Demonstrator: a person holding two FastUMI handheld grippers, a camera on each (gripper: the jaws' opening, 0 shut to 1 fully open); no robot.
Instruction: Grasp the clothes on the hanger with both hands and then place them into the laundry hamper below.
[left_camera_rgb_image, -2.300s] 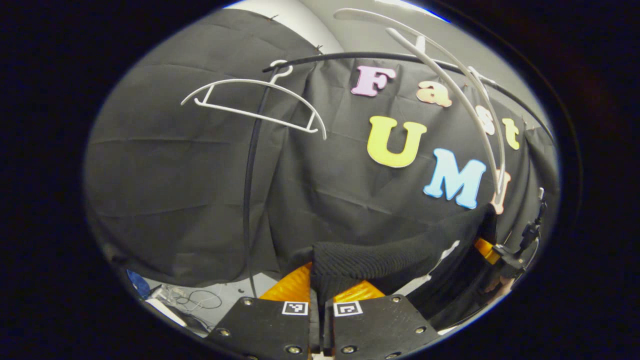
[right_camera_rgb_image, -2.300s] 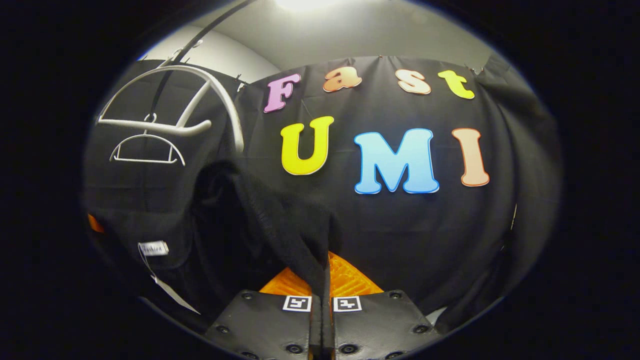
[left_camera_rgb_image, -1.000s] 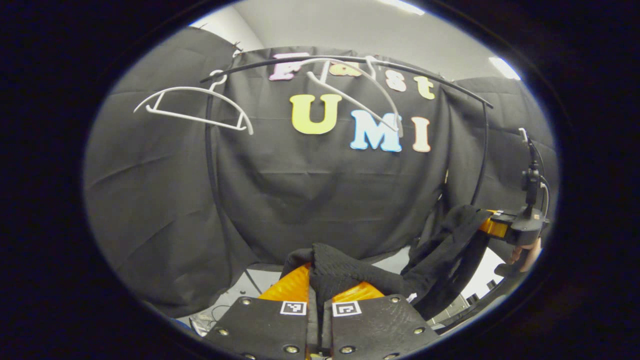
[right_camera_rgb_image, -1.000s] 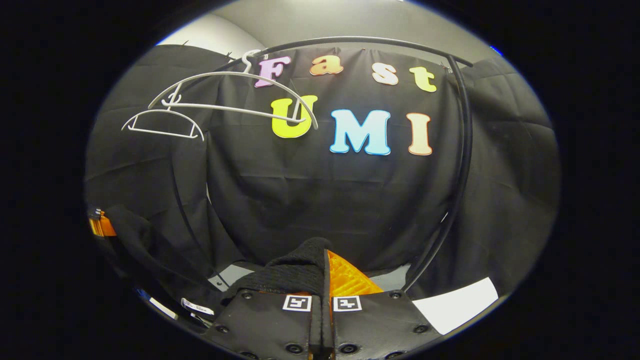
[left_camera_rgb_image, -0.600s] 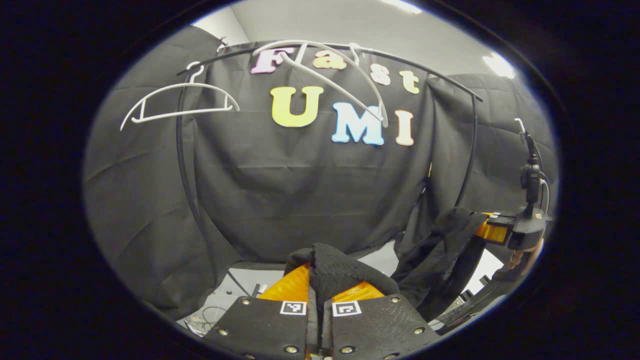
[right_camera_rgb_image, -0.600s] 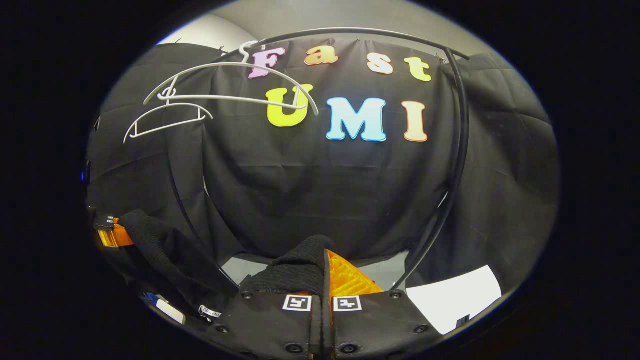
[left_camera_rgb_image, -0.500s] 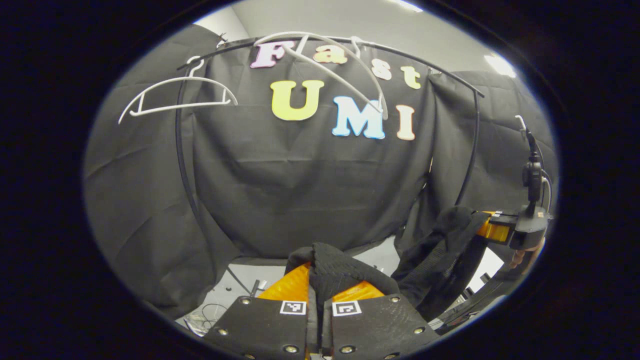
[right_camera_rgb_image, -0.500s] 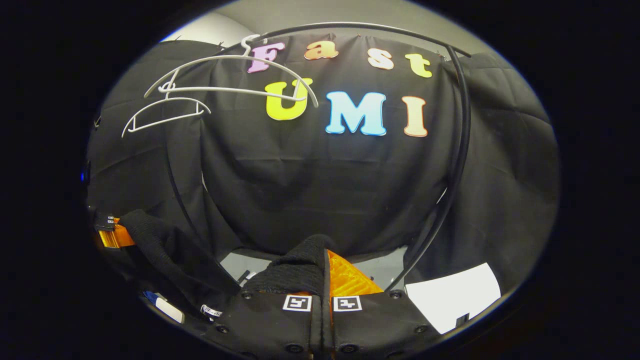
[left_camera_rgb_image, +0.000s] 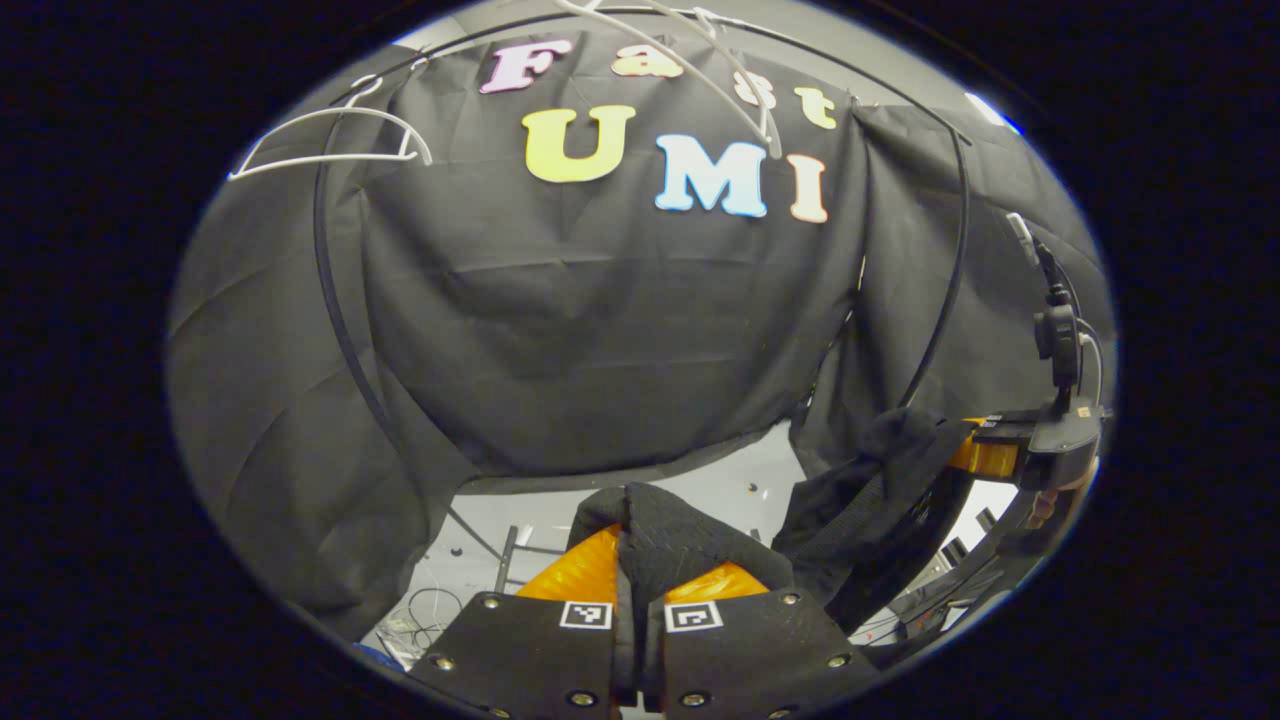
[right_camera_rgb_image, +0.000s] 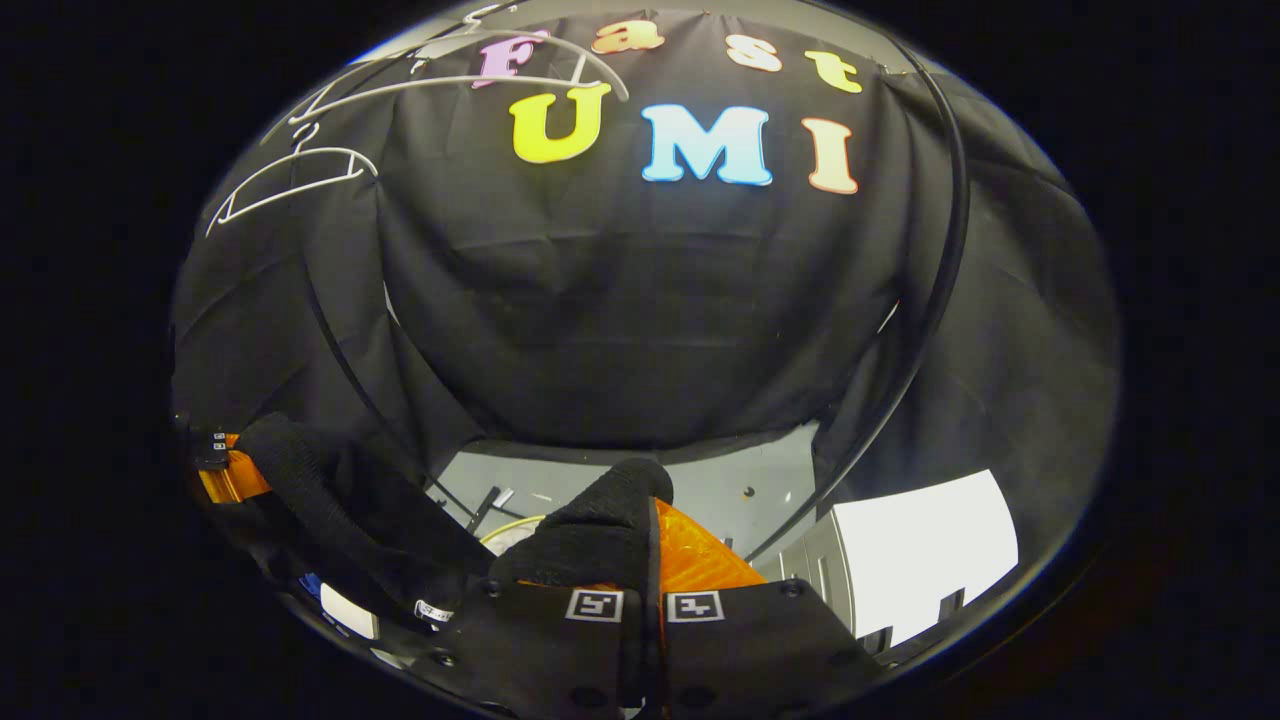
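Observation:
A black knit garment (left_camera_rgb_image: 850, 500) hangs stretched between my two grippers, off its hanger. My left gripper (left_camera_rgb_image: 635, 560) is shut on one bunched end of it (left_camera_rgb_image: 665, 535). My right gripper (right_camera_rgb_image: 648, 545) is shut on the other end (right_camera_rgb_image: 590, 535). In the left gripper view the right gripper (left_camera_rgb_image: 985, 455) shows at the right edge with cloth draped from it, a hand behind it. In the right gripper view the left gripper (right_camera_rgb_image: 225, 470) shows at the left edge, the garment (right_camera_rgb_image: 340, 520) sagging below it. A pale curved rim (right_camera_rgb_image: 510, 528), perhaps the hamper, peeks out beside the cloth.
Two bare white hangers (left_camera_rgb_image: 330, 150) (left_camera_rgb_image: 720, 70) hang from the black rack rail (left_camera_rgb_image: 340, 320) high above. A rack upright (right_camera_rgb_image: 920, 320) curves down on the right. A white panel (right_camera_rgb_image: 925, 555) stands low right. Cables (left_camera_rgb_image: 430, 610) lie on the grey floor (left_camera_rgb_image: 700, 485).
Both grippers have come down and away from the rack with the garment held; the hangers and rail have risen toward the top of both views and more floor shows.

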